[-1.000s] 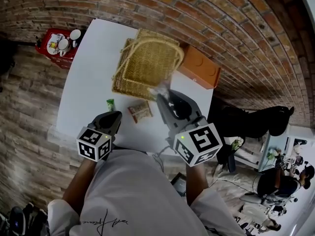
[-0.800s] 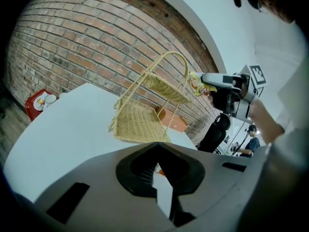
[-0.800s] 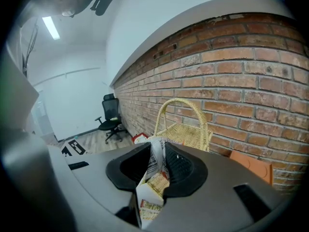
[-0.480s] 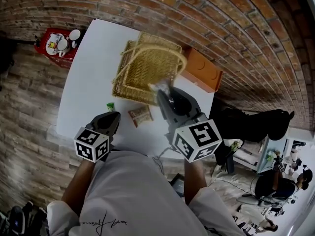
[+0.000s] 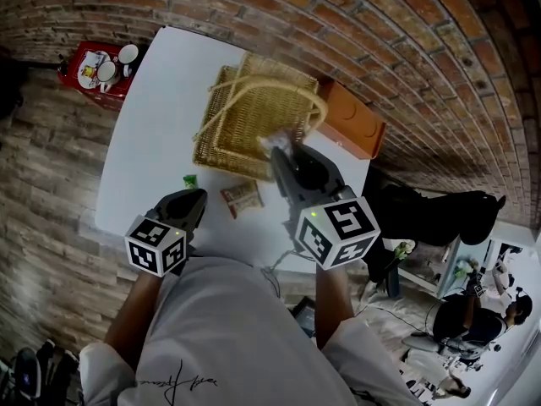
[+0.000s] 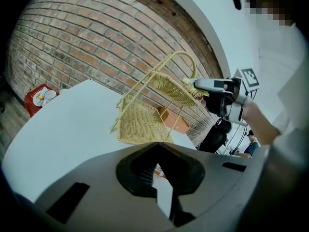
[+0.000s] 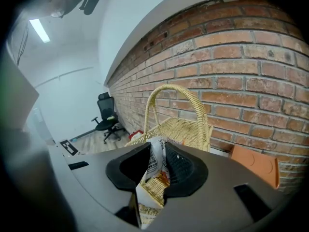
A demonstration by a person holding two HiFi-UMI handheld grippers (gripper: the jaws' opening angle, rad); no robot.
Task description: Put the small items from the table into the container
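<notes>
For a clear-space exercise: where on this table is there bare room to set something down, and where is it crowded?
Free: the bare table left of the wicker basket. Crowded: a green packet and a brown packet lie by the left gripper; the right gripper holds a pale packet at the basket's rim, near the orange box.

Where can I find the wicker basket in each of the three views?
Head view: wicker basket at upper centre.
Left gripper view: wicker basket at centre, its handle rising to the right.
Right gripper view: wicker basket at centre, before the brick wall.
Shared landmark: the orange box beside the basket.
</notes>
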